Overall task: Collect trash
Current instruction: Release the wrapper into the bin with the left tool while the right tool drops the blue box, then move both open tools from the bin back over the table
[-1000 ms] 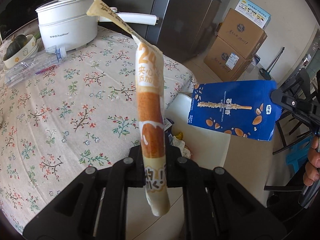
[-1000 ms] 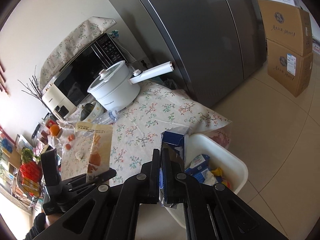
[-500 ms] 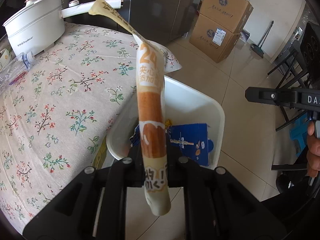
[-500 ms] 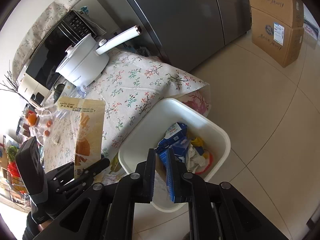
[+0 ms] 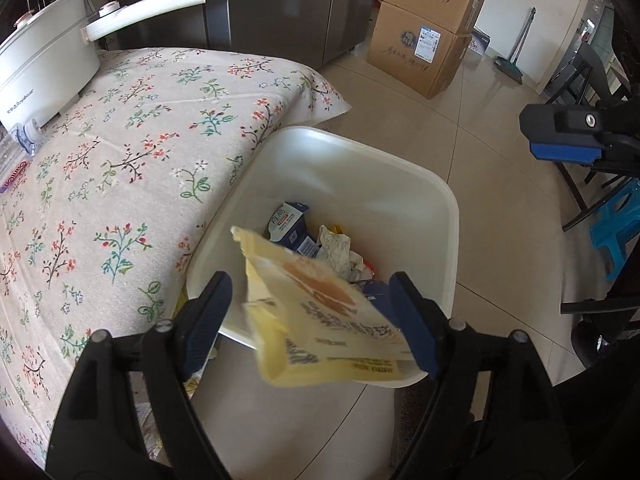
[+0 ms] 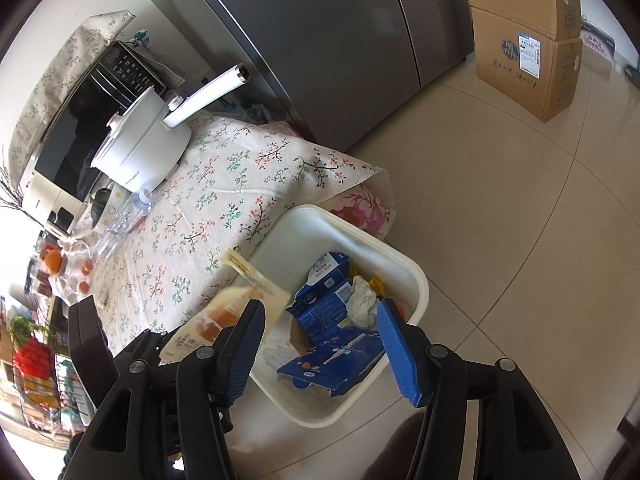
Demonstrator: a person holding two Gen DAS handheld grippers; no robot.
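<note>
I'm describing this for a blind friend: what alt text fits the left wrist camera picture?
The open left gripper hangs above a white plastic bin, a yellow snack wrapper loose between its fingers. The bin, holding blue cartons and crumpled paper, sits beside a floral tablecloth.

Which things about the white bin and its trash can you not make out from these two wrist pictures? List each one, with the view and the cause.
- Print on the yellow wrapper: left wrist view, motion blur.
- Near rim of the white bin: left wrist view, covered by the wrapper and the open left gripper.
- Bin floor: both views, buried under the blue boxes and crumpled paper.
- Wrapper's lower end: right wrist view, behind the open right gripper.
</note>
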